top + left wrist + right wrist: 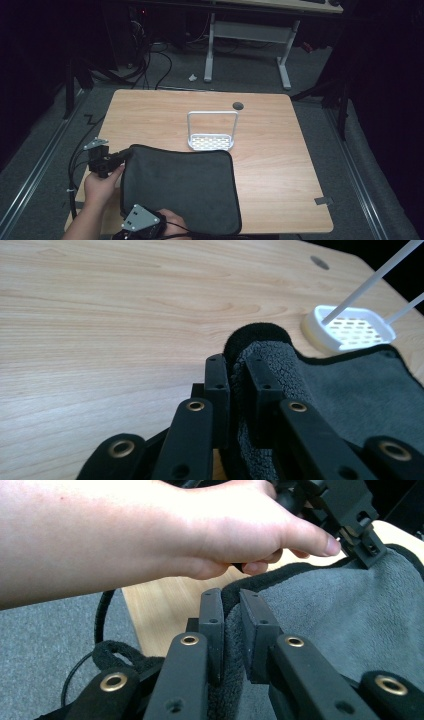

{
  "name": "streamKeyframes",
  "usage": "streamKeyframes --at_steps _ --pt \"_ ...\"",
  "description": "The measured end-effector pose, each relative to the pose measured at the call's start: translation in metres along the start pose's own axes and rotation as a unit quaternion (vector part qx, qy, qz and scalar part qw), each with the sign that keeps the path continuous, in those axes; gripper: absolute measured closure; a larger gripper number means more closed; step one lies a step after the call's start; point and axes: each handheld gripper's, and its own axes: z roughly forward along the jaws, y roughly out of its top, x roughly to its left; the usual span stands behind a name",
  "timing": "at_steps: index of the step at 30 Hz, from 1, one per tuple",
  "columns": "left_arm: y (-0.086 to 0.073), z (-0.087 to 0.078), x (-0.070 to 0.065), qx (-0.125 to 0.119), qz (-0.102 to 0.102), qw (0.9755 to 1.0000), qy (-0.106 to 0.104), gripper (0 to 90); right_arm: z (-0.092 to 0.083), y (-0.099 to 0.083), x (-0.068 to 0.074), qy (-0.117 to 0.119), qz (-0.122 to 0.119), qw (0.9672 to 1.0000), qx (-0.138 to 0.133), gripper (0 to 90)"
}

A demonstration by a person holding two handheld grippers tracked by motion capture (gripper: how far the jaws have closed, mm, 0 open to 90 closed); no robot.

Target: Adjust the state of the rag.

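Overhead light fell evenly on the counter (270,165) in the high view; the surroundings were near black and the picture slightly soft. In both gripper views, near linkages were blurred. The hand (215,535) was brightly lit.

I found myself in a lab or office workspace: grey carpeted floor (320,130), loose black cables (150,60), a white-legged desk (247,35), and a light wooden worktable (280,150).
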Motion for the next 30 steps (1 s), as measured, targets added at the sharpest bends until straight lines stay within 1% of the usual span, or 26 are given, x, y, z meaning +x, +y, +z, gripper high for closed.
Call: streamKeyframes --at_steps 3,4,6,9,11,14,16,18,20,22,23,26,28,30 --pt "0.0 0.01 -0.013 -0.001 -0.001 0.9999 -0.014 81.9 -0.009 -0.004 -0.006 -0.01 0.005 0.9999 0.0 81.7" --pt "0.0 0.016 -0.019 0.002 -0.001 0.9998 -0.019 81.9 -0.013 -0.006 -0.009 -0.013 0.006 0.9999 -0.001 81.7" --pt "0.0 0.028 -0.035 0.007 0.007 0.9996 -0.027 81.9 -0.023 -0.012 -0.016 -0.022 0.009 0.9997 0.003 81.6" --pt "0.002 0.043 -0.053 0.013 0.01 0.9994 -0.031 81.9 -0.04 -0.023 -0.025 -0.037 0.012 0.9992 0.007 81.5" --pt "0.002 0.053 -0.066 0.01 0.003 0.9993 -0.037 81.9 -0.051 -0.031 -0.033 -0.048 0.018 0.9986 0.011 81.4" --pt "0.001 0.067 -0.085 0.021 0.013 0.9992 -0.031 81.9 -0.067 -0.044 -0.043 -0.064 0.028 0.9974 0.019 81.3" --pt "0.001 0.074 -0.097 0.021 0.017 0.9991 -0.033 81.8 -0.077 -0.052 -0.05 -0.074 0.035 0.9964 0.021 81.4" --pt "0.001 0.082 -0.11 0.023 0.027 0.9988 -0.035 81.8 -0.087 -0.061 -0.056 -0.084 0.039 0.9953 0.026 81.3" --pt "0.002 0.088 -0.122 0.022 0.028 0.9987 -0.037 81.7 -0.097 -0.069 -0.061 -0.095 0.043 0.9941 0.031 81.3" --pt "0.001 0.095 -0.133 0.025 0.037 0.9983 -0.036 81.7 -0.105 -0.077 -0.066 -0.103 0.051 0.9928 0.035 81.2" --pt "0.001 0.099 -0.138 0.026 0.039 0.9984 -0.032 81.6 -0.109 -0.081 -0.069 -0.106 0.053 0.9924 0.035 81.2" --pt "-0.001 0.11 -0.15 0.032 0.03 0.9984 -0.035 81.5 -0.119 -0.091 -0.075 -0.116 0.064 0.9904 0.04 81.1" --pt "-0.001 0.115 -0.156 0.033 0.028 0.9983 -0.038 81.4 -0.125 -0.096 -0.079 -0.121 0.066 0.9894 0.044 80.9" --pt "-0.001 0.12 -0.162 0.036 0.031 0.998 -0.041 81.3 -0.13 -0.101 -0.082 -0.126 0.068 0.9885 0.048 80.8"
